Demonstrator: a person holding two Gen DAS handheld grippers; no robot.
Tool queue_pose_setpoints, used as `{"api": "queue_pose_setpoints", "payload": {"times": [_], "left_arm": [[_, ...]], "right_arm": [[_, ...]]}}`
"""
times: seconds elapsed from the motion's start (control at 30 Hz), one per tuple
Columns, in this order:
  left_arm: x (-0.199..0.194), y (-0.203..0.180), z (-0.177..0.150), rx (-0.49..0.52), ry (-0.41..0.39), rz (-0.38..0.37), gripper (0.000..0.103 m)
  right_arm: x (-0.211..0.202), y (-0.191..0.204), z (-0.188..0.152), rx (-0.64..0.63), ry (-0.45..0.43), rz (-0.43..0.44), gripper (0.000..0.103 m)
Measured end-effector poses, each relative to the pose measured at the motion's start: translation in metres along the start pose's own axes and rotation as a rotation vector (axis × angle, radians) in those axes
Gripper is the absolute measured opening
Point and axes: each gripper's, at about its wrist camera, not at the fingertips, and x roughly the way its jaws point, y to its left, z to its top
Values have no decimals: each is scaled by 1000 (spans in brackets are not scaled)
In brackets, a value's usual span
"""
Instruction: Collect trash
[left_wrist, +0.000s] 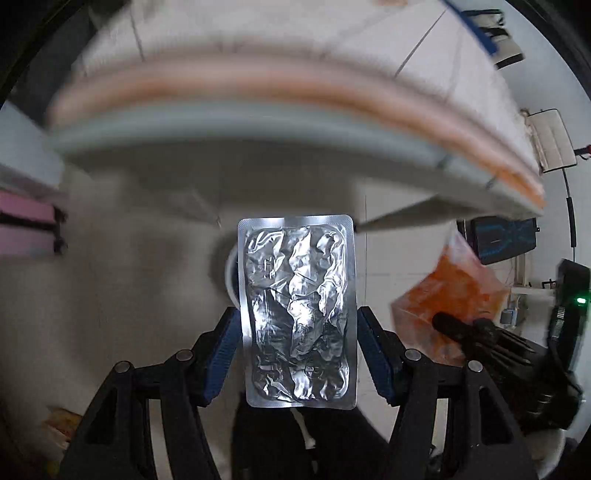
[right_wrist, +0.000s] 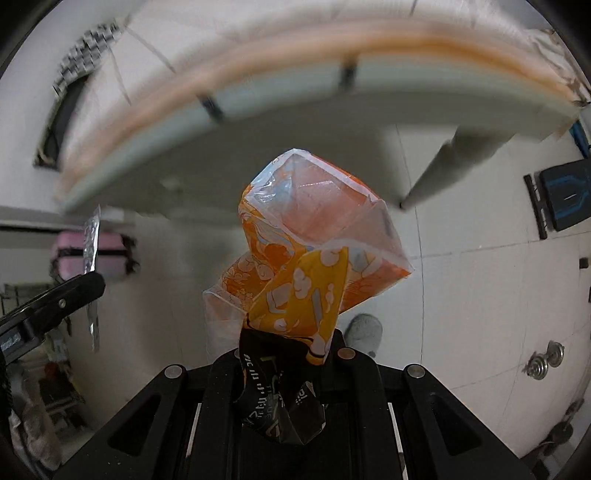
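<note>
Trash: crinkled foil blister pack (left_wrist: 297, 314), glossy wrapper (right_wrist: 314, 251)

Foil pack (left_wrist: 297, 314) between left claw (left_wrist: 297, 354) pads, table (left_wrist: 258, 122) beyond.

Pale tiled floor (right_wrist: 480, 280) below, grout lines crossing it. Above it the blurred worktop (right_wrist: 258, 122), white-topped with an orange-pink band along its edge, one grey leg (right_wrist: 443, 173) reaching the tiles. On the floor: a dark mat with blue lines (right_wrist: 565, 192) and two small metal weights (right_wrist: 543, 362).
</note>
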Motion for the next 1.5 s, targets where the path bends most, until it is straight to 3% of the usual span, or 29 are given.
{"api": "queue_pose_setpoints", "payload": {"times": [0.23, 0.37, 0.5, 0.53, 0.57, 0.6, 0.63, 0.67, 0.77, 0.8, 0.93, 1.1, 1.33, 1.5], "left_arm": [[165, 41, 8, -92, 90, -9, 61], [251, 68, 19, -132, 141, -68, 62], [296, 85, 20, -171, 163, -109, 63], [300, 88, 16, -173, 164, -104, 74], [300, 92, 15, -174, 163, -98, 86], [299, 96, 12, -178, 156, -98, 92], [299, 98, 11, -179, 155, -94, 100], [297, 103, 7, -177, 155, -84, 101], [282, 110, 2, -180, 133, -39, 101], [279, 112, 0, -179, 127, -29, 101], [244, 105, -6, -155, 50, 56, 101], [181, 81, -19, -110, -12, 170, 101], [57, 35, -52, -52, -45, 188, 101], [-27, 4, -80, -26, -43, 153, 101]], "right_arm": [[175, -36, -13, 0, 89, 27, 14], [257, -52, -15, -5, 119, 44, 15], [319, -68, -19, -6, 147, 81, 15], [327, -70, -17, -11, 147, 85, 17], [335, -69, -15, -19, 151, 93, 26], [340, -72, -17, -22, 154, 107, 37], [343, -72, -17, -24, 156, 120, 42], [344, -73, -15, -30, 157, 130, 52], [335, -75, -11, -37, 145, 154, 90], [331, -75, -11, -38, 142, 157, 96], [304, -58, -11, -46, 92, 113, 100], [229, -39, -13, -85, 24, 11, 100], [78, -10, -35, -98, 3, -78, 100], [-36, 4, -58, -109, -2, -60, 100]]}}
